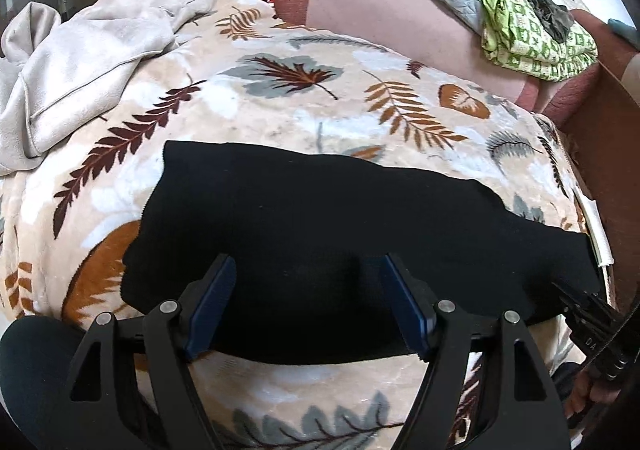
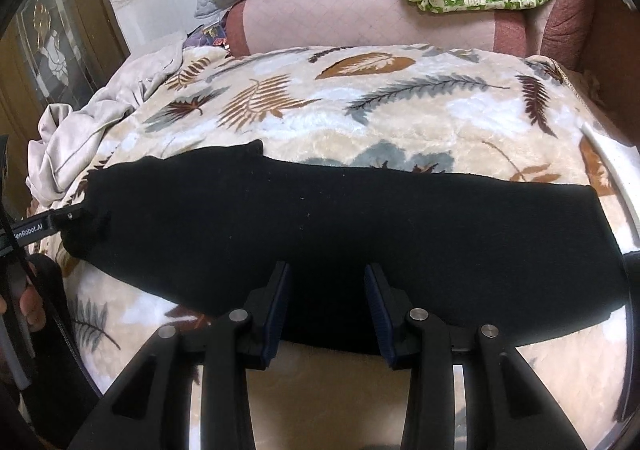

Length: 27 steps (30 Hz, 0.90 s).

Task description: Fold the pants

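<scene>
One long black strip is what the black knit pants amount to, lying flat across the cream plush blanket with its brown and grey leaf print, so by my read the lengthwise fold is done and the crosswise folds remain. Left gripper sits over the near edge, blue pads spread wide, pinching nothing. Right gripper hovers at the near hem too, jaws parted, empty. Off to the far left, a crumpled beige garment lies untouched.

black pants, leaf-print blanket
</scene>
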Motion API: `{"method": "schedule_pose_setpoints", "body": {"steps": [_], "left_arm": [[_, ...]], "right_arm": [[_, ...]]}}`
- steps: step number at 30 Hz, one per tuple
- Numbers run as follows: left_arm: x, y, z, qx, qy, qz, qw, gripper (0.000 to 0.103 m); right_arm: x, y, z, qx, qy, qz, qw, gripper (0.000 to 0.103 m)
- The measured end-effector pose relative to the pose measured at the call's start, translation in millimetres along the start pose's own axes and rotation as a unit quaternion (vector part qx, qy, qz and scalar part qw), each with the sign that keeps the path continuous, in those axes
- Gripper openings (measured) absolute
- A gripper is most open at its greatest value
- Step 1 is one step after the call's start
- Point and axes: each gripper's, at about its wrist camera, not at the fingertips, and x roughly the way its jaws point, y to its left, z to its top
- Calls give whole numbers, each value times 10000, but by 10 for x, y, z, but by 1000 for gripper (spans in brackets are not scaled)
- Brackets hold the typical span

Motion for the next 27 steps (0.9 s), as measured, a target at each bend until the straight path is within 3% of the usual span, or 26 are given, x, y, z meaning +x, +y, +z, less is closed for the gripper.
{"method": "schedule_pose_setpoints", "body": {"steps": [13,18,20,23,27], "left_arm": [[144,-187,-163,348,215,105,9991,74],[91,-454,-115,680,254,-419,9965,75],[97,-655,-64,933,318,-798,9919,83],[91,-1072,2,1435,304,-1292,9807,83],[214,-1748,104,2219,446,-1903,9553,83]], "right_arm": [[55,-1,-99,51,97,-14,9999,43],[-180,-305,-134,496,-63,-133,9987,46],[-285,-505,-174,781,-107,-187,9967,51],[-490,-919,-280,1275,-159,-342,9911,51],[-679,-1388,-433,1786,-193,-455,9827,53]]}}
